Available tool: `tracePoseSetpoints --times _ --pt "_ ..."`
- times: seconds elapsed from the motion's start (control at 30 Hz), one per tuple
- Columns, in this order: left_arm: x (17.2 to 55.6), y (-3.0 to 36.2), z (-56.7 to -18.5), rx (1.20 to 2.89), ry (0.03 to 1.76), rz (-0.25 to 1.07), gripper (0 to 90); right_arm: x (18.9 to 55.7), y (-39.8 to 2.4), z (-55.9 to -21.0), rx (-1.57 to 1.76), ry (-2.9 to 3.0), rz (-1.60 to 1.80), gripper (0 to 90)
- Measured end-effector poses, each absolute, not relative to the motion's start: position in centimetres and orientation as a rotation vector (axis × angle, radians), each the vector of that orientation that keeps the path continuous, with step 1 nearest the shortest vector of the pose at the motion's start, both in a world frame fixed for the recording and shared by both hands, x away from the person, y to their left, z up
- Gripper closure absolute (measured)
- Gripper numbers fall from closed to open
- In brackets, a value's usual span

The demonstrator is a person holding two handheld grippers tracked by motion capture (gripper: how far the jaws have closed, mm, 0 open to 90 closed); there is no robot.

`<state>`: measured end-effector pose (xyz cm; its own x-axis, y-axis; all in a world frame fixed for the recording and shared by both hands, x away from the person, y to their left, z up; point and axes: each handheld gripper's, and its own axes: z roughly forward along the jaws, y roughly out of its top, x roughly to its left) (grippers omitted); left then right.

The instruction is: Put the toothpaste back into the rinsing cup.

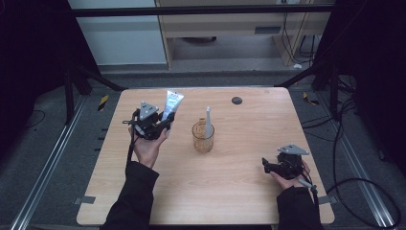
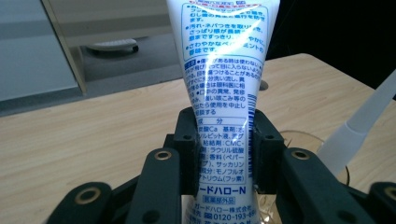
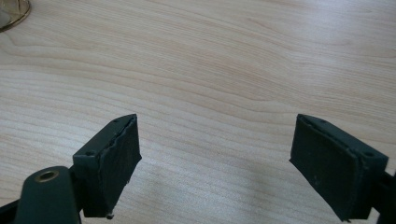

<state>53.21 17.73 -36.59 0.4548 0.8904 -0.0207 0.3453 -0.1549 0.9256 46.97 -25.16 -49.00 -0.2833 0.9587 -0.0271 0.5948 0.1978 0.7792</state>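
A white toothpaste tube (image 1: 171, 104) with blue print stands up out of my left gripper (image 1: 166, 121), which is shut on it above the table's left part. In the left gripper view the two black pads press the tube (image 2: 224, 93) from both sides, and my left gripper (image 2: 223, 154) holds it near its lower end. A clear amber cup (image 1: 203, 136) with a white toothbrush (image 1: 209, 122) leaning in it sits at the table's middle, to the right of the tube. My right gripper (image 1: 265, 165) rests low at the front right, open, and its pads (image 3: 116, 158) stand far apart over bare wood.
The wooden table (image 1: 249, 187) has a small dark round hole (image 1: 236, 100) near its far edge. The cup's rim (image 3: 11, 16) shows at the top left corner of the right gripper view. Dark floor, rails and cables surround the table.
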Motion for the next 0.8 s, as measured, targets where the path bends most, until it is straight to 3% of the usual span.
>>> tracePoseSetpoints --times 0.8 --pt "55.8 12.5 -37.1 1.591 1.001 0.649 68.2 47.0 -25.1 -49.1 1.414 1.941 0.905 14.6"
